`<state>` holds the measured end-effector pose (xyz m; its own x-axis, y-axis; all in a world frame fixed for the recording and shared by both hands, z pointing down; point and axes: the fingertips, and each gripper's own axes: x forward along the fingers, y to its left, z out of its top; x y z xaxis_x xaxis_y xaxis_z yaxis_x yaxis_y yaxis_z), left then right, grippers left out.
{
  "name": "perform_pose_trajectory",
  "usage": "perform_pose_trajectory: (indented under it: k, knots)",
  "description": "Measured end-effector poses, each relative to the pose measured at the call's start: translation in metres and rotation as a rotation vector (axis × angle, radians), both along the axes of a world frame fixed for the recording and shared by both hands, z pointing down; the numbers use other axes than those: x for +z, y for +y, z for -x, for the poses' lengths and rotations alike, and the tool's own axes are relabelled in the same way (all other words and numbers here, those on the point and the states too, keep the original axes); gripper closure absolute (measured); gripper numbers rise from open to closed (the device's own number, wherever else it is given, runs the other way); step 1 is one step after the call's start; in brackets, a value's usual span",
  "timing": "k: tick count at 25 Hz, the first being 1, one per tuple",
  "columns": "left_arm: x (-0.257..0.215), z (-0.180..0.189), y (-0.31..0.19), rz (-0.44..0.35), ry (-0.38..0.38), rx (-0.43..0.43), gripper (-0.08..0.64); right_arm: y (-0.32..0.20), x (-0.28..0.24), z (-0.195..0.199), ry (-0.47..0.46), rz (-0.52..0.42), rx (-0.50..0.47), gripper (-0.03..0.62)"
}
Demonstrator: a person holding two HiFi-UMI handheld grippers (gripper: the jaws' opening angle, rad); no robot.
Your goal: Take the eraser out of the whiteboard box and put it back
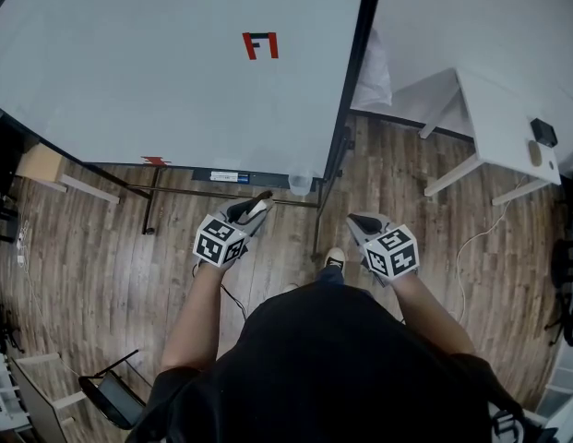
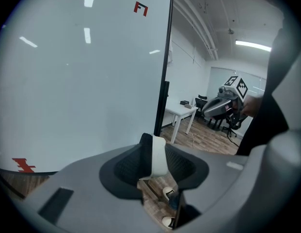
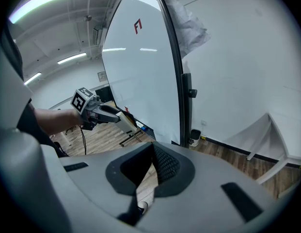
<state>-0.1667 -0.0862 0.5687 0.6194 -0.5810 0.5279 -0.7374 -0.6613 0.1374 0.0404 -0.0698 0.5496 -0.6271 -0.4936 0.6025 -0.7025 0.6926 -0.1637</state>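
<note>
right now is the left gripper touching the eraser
Touching. The left gripper view shows the eraser clamped between the pads of the left gripper, with a pad pressed against each side and no gap.

The left hand-held gripper (image 2: 156, 147) fills the lower frame, its jaws clamped on a white eraser (image 2: 159, 159) that stands upright between the pads. A whiteboard (image 2: 82, 81) spans 9 to 12 o'clock, with a red mark (image 2: 140, 8) near 12. At 3 o'clock the right hand-held gripper (image 2: 207, 111) hangs above the wooden floor (image 2: 208, 137).

whiteboard (image 1: 157, 72), white table (image 1: 503, 109) on wood floor (image 1: 92, 257)
</note>
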Motion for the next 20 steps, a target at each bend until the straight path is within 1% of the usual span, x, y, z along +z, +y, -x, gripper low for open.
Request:
perform_pose_trajectory:
  k: [10,20]
  knots:
    - [-0.015,-0.028,-0.028,-0.026,0.001,0.043,0.405,-0.013,0.0,-0.013,0.0,0.004,0.006,0.597]
    - [-0.021,-0.048,-0.052,-0.026,0.005,0.068,0.405,-0.023,0.003,-0.026,0.002,0.015,0.011,0.597]
